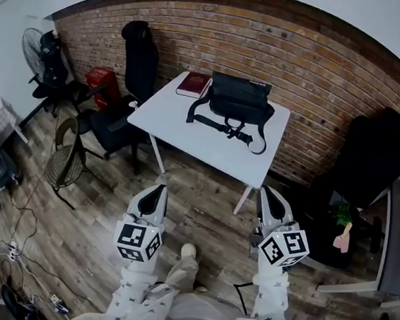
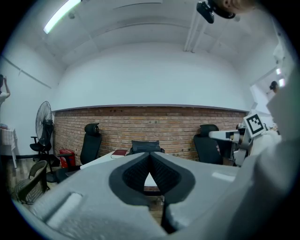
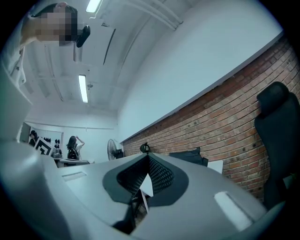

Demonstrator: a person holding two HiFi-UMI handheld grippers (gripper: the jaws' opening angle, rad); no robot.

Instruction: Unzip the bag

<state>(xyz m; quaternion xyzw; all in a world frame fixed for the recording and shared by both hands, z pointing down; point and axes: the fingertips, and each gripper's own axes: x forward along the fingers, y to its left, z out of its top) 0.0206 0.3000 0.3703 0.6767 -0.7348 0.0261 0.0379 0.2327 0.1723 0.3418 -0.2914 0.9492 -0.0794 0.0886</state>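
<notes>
Two sets of jaws pressed together on nothing: left gripper (image 1: 156,189) and right gripper (image 1: 270,194), level over floor (image 1: 92,244), well apart from table (image 1: 190,123). On table, by wall (image 1: 323,69): black bag (image 1: 238,99), strap (image 1: 260,145) trailing forward; book (image 1: 194,84) just beside.

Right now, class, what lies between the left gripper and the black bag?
In the head view, a stretch of wood floor, then the white table's bare near edge, separate the left gripper from the bag.
</notes>
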